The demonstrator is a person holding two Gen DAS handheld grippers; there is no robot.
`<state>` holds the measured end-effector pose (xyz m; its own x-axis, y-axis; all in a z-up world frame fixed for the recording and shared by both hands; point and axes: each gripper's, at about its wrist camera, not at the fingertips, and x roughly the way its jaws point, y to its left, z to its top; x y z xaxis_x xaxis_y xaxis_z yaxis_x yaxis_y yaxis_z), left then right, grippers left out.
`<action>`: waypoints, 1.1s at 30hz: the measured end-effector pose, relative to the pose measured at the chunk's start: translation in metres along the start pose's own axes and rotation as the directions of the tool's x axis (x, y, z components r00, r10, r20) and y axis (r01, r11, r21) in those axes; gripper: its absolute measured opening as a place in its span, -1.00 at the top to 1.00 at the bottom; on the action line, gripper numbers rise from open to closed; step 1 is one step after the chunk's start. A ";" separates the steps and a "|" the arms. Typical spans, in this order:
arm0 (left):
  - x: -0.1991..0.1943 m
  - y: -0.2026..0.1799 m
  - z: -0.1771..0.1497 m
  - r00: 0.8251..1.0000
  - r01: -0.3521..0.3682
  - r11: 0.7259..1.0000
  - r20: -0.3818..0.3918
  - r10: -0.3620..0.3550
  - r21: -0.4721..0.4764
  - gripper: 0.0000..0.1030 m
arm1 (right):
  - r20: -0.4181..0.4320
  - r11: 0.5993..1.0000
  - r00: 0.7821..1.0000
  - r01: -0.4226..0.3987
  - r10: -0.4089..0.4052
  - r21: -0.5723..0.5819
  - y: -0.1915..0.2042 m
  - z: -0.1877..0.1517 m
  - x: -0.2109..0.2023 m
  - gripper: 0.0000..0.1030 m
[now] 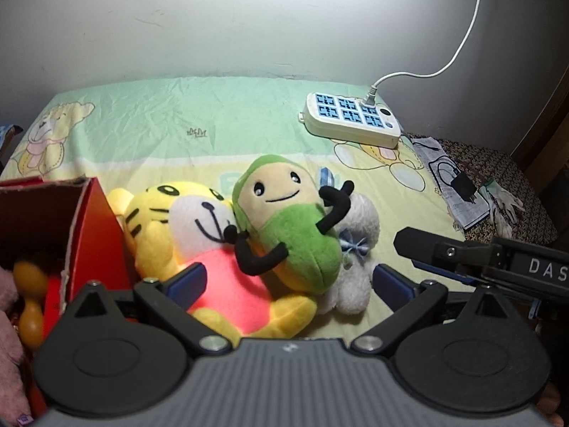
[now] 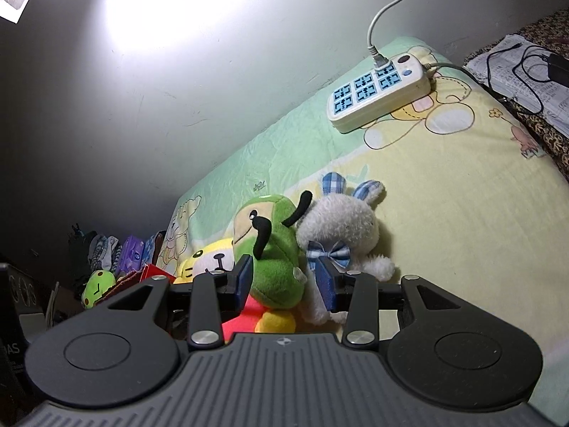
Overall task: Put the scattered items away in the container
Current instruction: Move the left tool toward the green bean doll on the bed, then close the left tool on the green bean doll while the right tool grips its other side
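Observation:
Three plush toys lie piled on the bed. A green bean plush (image 1: pixel 291 220) lies on a yellow tiger plush in a pink shirt (image 1: pixel 213 249), with a white rabbit plush (image 1: pixel 355 249) at its right. A red box (image 1: pixel 92 227) stands at the left and holds several toys. My left gripper (image 1: pixel 288 283) is open, its fingers on either side of the pile. My right gripper (image 2: pixel 284 283) is open with its blue pads around the lower end of the green bean plush (image 2: pixel 274 259); the white rabbit (image 2: pixel 341 227) lies just right of it, the tiger (image 2: pixel 209 259) to the left.
A white power strip (image 1: pixel 352 117) with a plugged cable lies at the back right of the bed; it also shows in the right wrist view (image 2: pixel 380 89). Papers, a black adapter (image 1: pixel 462 185) and white gloves lie off the right side. The wall runs along the far side of the bed.

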<state>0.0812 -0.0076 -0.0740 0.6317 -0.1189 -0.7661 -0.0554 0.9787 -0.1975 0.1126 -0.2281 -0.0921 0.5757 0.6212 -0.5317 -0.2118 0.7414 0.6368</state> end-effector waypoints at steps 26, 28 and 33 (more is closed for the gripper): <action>0.060 -0.011 0.008 0.997 -0.067 0.988 0.052 0.060 0.140 -0.94 | -0.138 0.993 0.983 -0.113 0.117 0.036 -0.012 0.009 0.081 0.15; 0.057 -0.012 0.007 0.998 -0.048 0.989 0.054 0.041 0.143 -0.86 | -0.140 0.992 0.983 -0.117 0.122 0.045 -0.014 0.009 0.077 0.21; 0.048 -0.013 0.002 0.999 0.024 0.992 0.024 -0.027 0.125 -0.65 | -0.149 0.991 0.981 -0.113 0.123 0.074 -0.014 0.004 0.064 0.23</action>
<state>0.1138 -0.0256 -0.1067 0.6516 -0.1413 -0.7453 0.0571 0.9888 -0.1376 0.1557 -0.2000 -0.1331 0.4209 0.7384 -0.5270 -0.2162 0.6458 0.7322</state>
